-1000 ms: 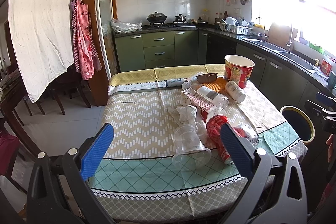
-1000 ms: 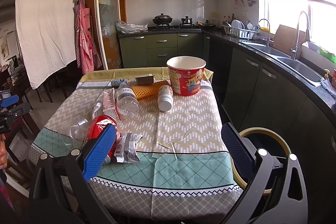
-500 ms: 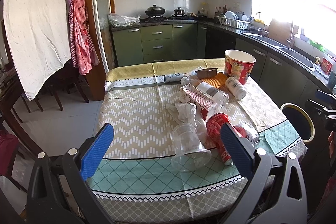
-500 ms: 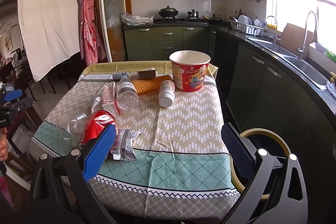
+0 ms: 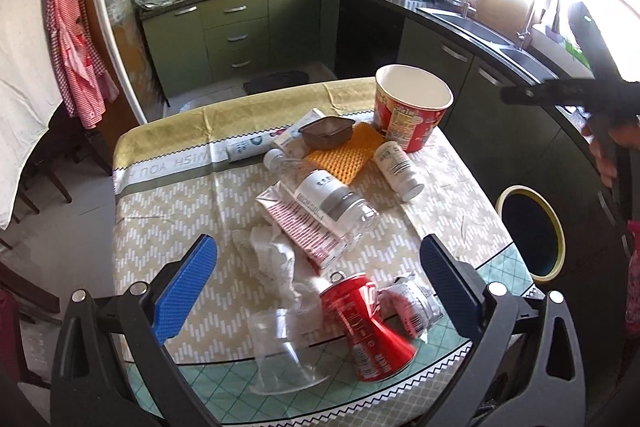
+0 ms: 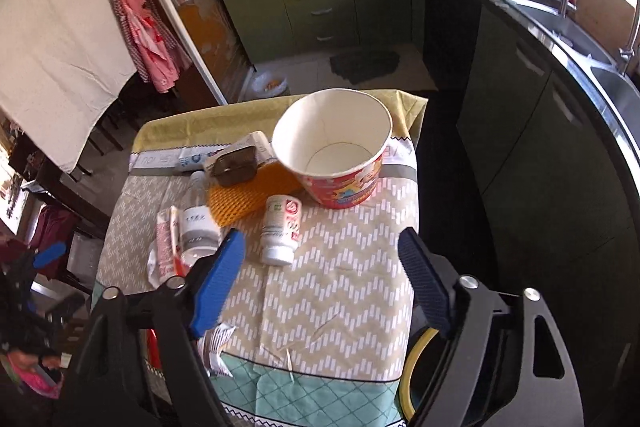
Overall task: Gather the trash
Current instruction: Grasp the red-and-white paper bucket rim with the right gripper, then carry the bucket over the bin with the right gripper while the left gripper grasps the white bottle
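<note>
The left gripper [image 5: 318, 275] hangs over the near end of the table [image 5: 168, 211], its jaws wide apart with nothing between them. Just under it lie a clear plastic cup [image 5: 280, 355] on its side, hard to see because it is see-through, and a dented red can [image 5: 366, 327]. A crinkled shiny wrapper [image 5: 412, 303] sits tight against the can, with a white crumpled tissue [image 5: 276, 259] close by.

The right gripper [image 6: 320, 267] has just been closing its jaws a little; they are apart and hold nothing. Its left finger [image 6: 218, 283] hides part of a clear bottle [image 6: 196, 227] and a pink carton [image 6: 164, 247].

Farther back a small white bottle [image 6: 280, 231] lies on its side. Behind it are an orange mesh pad [image 6: 248, 195], a small dark tray [image 6: 234, 165] and a big empty paper bucket [image 6: 332, 151].

A yellow-rimmed bin [image 5: 530, 231] stands just beside the table's right edge. In the right wrist view the gripper covers most of it.
</note>
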The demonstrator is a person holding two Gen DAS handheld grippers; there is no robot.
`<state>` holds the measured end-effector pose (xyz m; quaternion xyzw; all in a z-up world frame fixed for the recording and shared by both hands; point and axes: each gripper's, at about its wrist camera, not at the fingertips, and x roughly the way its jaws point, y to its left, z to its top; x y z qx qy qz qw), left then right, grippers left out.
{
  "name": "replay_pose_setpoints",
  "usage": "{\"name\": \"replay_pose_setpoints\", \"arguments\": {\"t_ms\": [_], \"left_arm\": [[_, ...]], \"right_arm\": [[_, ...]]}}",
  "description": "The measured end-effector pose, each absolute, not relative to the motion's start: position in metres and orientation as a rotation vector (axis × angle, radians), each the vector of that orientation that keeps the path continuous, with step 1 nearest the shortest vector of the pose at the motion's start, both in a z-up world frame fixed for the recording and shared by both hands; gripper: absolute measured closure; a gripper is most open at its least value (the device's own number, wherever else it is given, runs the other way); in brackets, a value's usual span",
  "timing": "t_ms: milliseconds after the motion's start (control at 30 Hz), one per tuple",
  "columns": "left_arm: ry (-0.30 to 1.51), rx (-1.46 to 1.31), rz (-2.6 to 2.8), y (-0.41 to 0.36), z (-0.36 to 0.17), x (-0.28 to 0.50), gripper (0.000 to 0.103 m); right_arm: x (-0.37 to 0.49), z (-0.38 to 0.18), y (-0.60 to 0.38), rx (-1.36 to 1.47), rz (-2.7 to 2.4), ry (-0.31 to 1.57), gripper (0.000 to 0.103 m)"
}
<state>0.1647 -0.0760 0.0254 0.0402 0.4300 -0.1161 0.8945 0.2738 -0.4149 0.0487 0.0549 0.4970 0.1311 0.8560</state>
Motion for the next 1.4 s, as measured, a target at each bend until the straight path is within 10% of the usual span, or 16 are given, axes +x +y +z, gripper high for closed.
{"name": "replay_pose_setpoints", "arguments": {"t_ms": [533,1400], "left_arm": [[1.044,0.199,-0.312,-0.152,-0.004,0.247,0.006],[1.346,0.071,-0.187,-0.225,-0.084,0.318,0.006]], "right_arm": [[0.458,-0.052,-0.408,0.108,0.059,1.328,0.095],[0.219,0.031,-0.588,0.257,0.039,1.131,0.095]]}}
